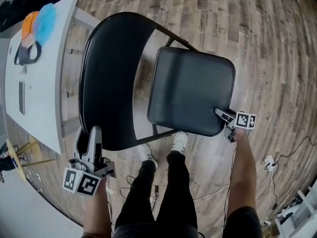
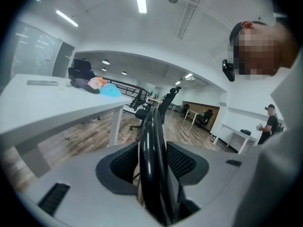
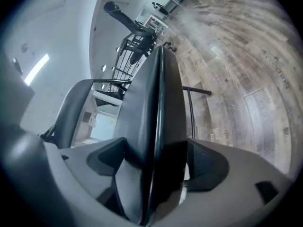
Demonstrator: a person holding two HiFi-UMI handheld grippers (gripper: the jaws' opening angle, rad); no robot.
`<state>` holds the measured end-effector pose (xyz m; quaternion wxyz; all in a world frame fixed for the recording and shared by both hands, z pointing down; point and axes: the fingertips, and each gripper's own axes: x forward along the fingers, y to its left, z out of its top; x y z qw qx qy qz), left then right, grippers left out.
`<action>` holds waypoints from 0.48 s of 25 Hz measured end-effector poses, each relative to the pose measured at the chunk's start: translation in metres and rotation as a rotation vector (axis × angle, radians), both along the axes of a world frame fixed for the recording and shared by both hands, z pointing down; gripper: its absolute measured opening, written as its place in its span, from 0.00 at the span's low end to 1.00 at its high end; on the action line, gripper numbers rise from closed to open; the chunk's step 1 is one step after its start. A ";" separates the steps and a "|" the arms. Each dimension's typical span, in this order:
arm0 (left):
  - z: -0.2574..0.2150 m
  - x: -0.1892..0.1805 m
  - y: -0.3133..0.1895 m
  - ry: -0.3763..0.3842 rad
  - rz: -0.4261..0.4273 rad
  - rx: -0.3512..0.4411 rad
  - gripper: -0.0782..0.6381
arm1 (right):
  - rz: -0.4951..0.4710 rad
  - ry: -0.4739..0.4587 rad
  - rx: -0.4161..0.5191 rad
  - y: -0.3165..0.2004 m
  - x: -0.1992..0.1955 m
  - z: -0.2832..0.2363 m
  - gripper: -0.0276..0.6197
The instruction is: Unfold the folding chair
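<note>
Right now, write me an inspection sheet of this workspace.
Surface: wood plank floor.
Job's things: folding chair looks unfolded, seat lowered flat.
Clutter: white table carrying orange and blue cloths and a dark strap.
Grippers: left gripper open, backrest rim between its jaws; right gripper open, seat corner between its jaws.
Cables: cables and a power strip on the floor.
Surroundings: office desks and chairs; a person standing far off.
</note>
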<state>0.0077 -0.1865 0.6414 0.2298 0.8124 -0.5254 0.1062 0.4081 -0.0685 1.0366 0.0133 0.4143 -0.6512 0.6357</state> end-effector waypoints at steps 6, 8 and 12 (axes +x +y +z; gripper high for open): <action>-0.049 -0.035 0.030 -0.090 -0.027 0.059 0.37 | 0.301 0.354 0.146 0.031 0.046 -0.085 0.62; -0.069 -0.038 0.042 -0.077 -0.018 0.085 0.36 | 0.320 0.413 0.245 0.043 0.026 -0.148 0.62; -0.119 -0.030 0.085 0.016 0.066 0.125 0.32 | 0.190 0.384 0.504 0.071 -0.077 -0.300 0.62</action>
